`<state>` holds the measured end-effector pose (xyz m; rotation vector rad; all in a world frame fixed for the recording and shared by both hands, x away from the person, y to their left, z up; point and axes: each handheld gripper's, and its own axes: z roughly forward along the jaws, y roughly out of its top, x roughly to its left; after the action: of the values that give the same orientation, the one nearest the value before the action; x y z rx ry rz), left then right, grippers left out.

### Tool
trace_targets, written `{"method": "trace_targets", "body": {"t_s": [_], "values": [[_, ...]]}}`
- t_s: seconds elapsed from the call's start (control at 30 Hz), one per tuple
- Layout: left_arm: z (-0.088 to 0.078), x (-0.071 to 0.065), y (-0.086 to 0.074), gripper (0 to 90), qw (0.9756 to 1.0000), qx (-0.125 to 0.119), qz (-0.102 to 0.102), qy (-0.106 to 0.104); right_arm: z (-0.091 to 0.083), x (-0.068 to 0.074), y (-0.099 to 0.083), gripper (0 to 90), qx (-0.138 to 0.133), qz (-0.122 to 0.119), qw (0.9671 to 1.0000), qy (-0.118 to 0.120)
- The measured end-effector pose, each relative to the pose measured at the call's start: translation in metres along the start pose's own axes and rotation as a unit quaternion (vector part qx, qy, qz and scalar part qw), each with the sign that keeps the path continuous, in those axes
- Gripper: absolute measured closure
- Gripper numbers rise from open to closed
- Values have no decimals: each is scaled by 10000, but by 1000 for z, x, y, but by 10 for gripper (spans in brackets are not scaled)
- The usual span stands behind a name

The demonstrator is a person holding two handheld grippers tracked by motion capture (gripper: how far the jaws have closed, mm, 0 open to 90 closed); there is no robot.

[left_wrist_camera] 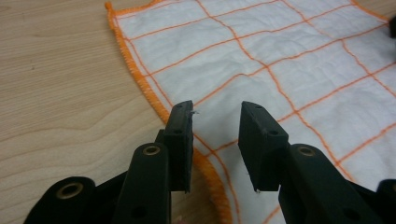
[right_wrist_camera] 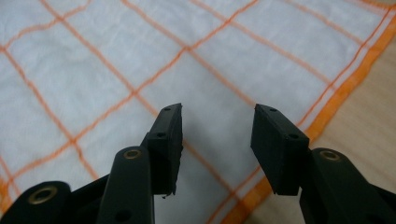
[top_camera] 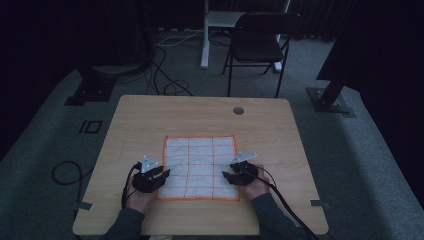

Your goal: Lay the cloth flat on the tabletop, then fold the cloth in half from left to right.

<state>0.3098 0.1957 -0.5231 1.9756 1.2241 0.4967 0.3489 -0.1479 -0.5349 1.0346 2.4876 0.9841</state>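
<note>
A white cloth [top_camera: 200, 167] with an orange grid and orange hem lies flat on the wooden table [top_camera: 140, 120]. My left gripper [top_camera: 162, 175] sits at the cloth's near left corner, jaws apart over the hem, nothing between them. In the left gripper view the cloth [left_wrist_camera: 261, 60] spreads away from the left gripper [left_wrist_camera: 215, 109]. My right gripper [top_camera: 226, 175] rests over the near right part of the cloth. The right gripper view shows the cloth [right_wrist_camera: 116, 60] under the right gripper [right_wrist_camera: 217, 112], whose jaws stand apart and grip nothing.
A round hole [top_camera: 238, 110] is set in the table near its far edge. Beyond the table stand a black folding chair [top_camera: 260, 40] and a white stand [top_camera: 207, 35]. Cables [top_camera: 165, 80] trail over the grey floor, and black frame bases [top_camera: 330, 100] sit at either side.
</note>
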Motion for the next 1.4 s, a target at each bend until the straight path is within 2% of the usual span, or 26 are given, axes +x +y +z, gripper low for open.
{"method": "trace_targets", "body": {"t_s": [0.27, 0.43, 0.7, 1.13, 1.4], "values": [[10, 6, 0, 649, 9999, 58, -40, 79, -6, 3, -9, 536, -15, -97, 9999, -53], [20, 8, -4, 649, 9995, 253, -3, 199, -9, 1, -15, 539, -81, -175, 9998, -32], [22, 11, -5, 643, 9994, 215, -44, 259, -11, -5, -17, 540, -105, -184, 9998, 22], [22, 14, -5, 620, 9994, 170, -190, 235, -11, -5, -17, 540, -125, -187, 9997, 26], [27, 17, -1, 586, 9992, 153, -363, 111, -11, -6, -18, 539, -127, -180, 9997, 39]]}}
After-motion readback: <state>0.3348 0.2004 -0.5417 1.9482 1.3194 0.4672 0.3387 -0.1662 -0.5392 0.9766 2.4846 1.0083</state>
